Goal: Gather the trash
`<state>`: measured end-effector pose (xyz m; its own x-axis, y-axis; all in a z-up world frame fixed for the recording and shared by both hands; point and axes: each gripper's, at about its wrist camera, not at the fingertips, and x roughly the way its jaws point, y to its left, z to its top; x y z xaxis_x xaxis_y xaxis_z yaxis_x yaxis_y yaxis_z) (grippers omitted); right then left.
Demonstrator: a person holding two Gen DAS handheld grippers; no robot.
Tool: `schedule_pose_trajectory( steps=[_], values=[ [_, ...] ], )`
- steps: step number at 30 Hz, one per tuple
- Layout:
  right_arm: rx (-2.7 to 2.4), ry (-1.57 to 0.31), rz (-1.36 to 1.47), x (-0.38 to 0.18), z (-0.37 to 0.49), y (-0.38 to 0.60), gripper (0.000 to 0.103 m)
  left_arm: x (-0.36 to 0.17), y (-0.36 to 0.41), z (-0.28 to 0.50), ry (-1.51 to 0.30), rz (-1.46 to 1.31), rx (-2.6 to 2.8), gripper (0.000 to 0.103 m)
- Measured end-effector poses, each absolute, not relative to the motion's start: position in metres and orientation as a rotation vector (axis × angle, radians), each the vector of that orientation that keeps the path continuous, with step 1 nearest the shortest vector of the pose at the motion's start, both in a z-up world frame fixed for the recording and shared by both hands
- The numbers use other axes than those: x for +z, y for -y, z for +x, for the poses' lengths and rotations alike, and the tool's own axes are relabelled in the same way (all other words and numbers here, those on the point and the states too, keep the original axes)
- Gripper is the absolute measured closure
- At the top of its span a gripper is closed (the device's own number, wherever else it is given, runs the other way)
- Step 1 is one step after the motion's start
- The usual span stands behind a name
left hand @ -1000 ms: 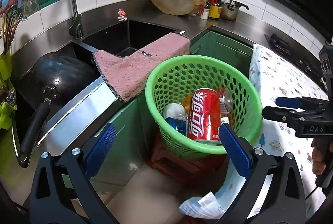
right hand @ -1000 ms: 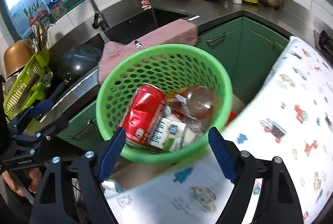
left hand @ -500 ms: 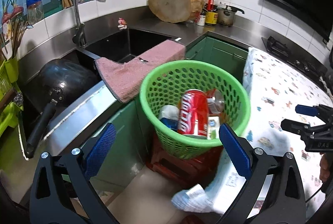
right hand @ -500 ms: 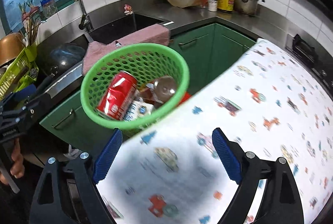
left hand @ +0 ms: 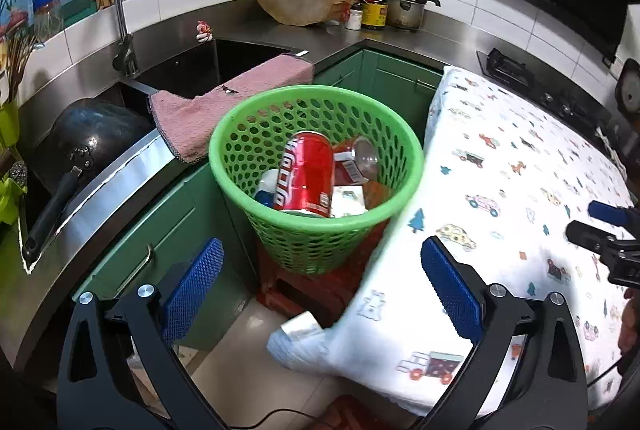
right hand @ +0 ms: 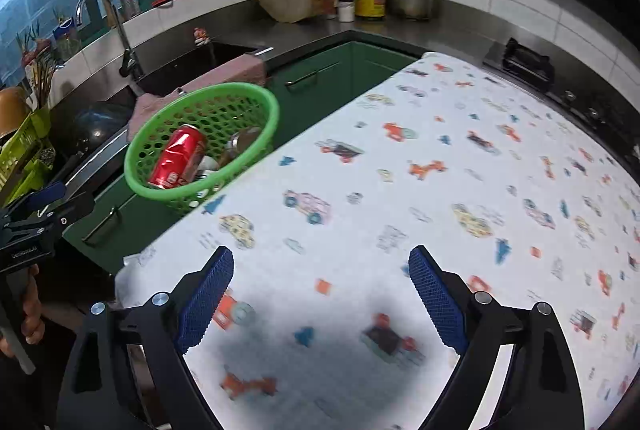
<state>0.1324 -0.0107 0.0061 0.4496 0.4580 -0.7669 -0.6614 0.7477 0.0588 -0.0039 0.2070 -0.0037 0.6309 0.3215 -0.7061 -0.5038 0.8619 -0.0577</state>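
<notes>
Right gripper (right hand: 320,294) jaws have just been opening and now stand wide apart with nothing between them, over the white cartoon-print tablecloth (right hand: 460,170). A second ago the green perforated plastic basket (right hand: 256,98) sat dead ahead of it; now the basket is well off to its upper left, so this claw has swung away over the table. Left gripper (left hand: 320,294) is also released and empty, with the basket just ahead of it and slightly above centre; compared with a second ago it sits a bit further back. Trash is in the basket: crushed red soda can (left hand: 308,174) on top, a clear plastic bottle (left hand: 364,158) and a small white carton (left hand: 348,198) beside it. My read: the drop is done and both claws are clear. No trash visible on the cloth ahead of the right claw, so the task looks close to finished. Unclear: the cloth under the right claw is blurred and shadowed, the basket's lower contents are hidden under the can, and the white crumpled thing (left hand: 298,326) on the floor below the table edge could be packaging or just cloth.
</notes>
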Motion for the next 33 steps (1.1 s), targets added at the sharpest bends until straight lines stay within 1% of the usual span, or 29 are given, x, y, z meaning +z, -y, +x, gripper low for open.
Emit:
schedule_pose_trajectory(
  steps=[2,3,4,11,33],
  values=[
    [0.693,-0.846,-0.264,0.009,0.132,0.023,0.016,-0.004,-0.199,-0.002,-0.757,-0.264,0.472,0.005],
    [0.689,-0.842,-0.264,0.010,0.131,0.028,0.013,-0.003,-0.194,0.000,-0.764,-0.265,0.466,0.005],
    [0.685,-0.835,-0.263,0.012,0.131,0.033,0.012,-0.003,-0.191,0.002,-0.767,-0.263,0.460,0.005],
    [0.664,-0.805,-0.258,0.021,0.130,0.062,0.011,0.001,-0.164,0.014,-0.782,-0.221,0.435,0.005],
    [0.665,-0.798,-0.299,0.015,0.126,0.075,0.010,-0.002,-0.128,0.024,-0.803,-0.159,0.404,0.005]
  ],
)
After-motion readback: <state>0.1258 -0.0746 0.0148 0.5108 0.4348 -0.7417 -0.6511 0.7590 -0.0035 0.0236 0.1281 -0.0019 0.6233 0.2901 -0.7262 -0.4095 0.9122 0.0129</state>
